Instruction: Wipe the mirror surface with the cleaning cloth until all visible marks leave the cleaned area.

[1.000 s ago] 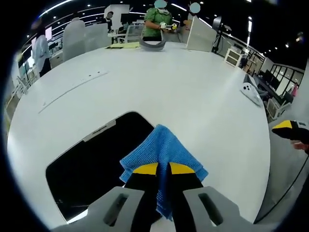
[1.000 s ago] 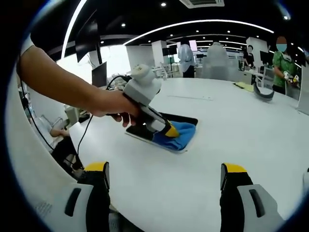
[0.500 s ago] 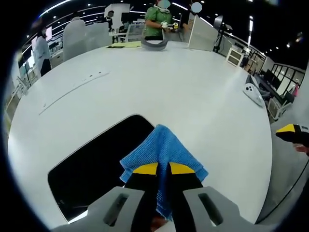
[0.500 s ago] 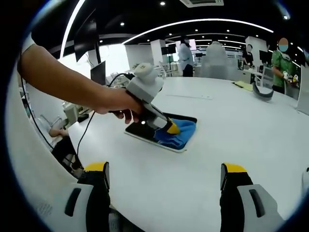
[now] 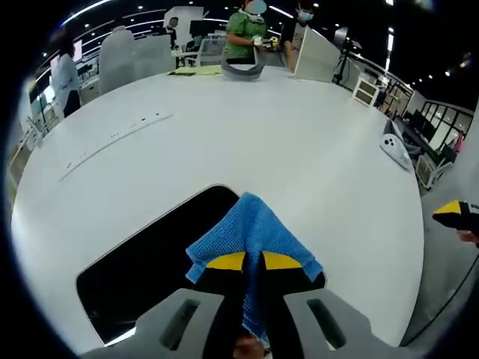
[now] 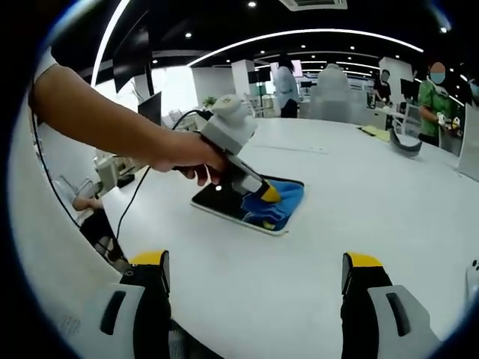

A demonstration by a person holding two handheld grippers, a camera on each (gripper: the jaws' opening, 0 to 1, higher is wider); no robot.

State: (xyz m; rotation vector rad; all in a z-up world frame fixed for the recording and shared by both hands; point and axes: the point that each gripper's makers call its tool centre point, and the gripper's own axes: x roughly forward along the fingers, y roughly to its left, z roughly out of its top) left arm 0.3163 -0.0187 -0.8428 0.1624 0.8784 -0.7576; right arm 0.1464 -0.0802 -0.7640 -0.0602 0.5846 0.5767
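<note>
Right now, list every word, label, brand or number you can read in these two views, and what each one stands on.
None can be read.
The blue woven cleaning cloth, the flat dark rectangular mirror and the white table bear no print.
The bright screens far across the room are too small and blurred to read.

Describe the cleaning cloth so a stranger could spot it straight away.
Start at the big white table. On it lies a flat black mirror. On the mirror's end sits the cloth, bright blue and bunched, pinched in the left claw, the one colourful soft thing there.
</note>
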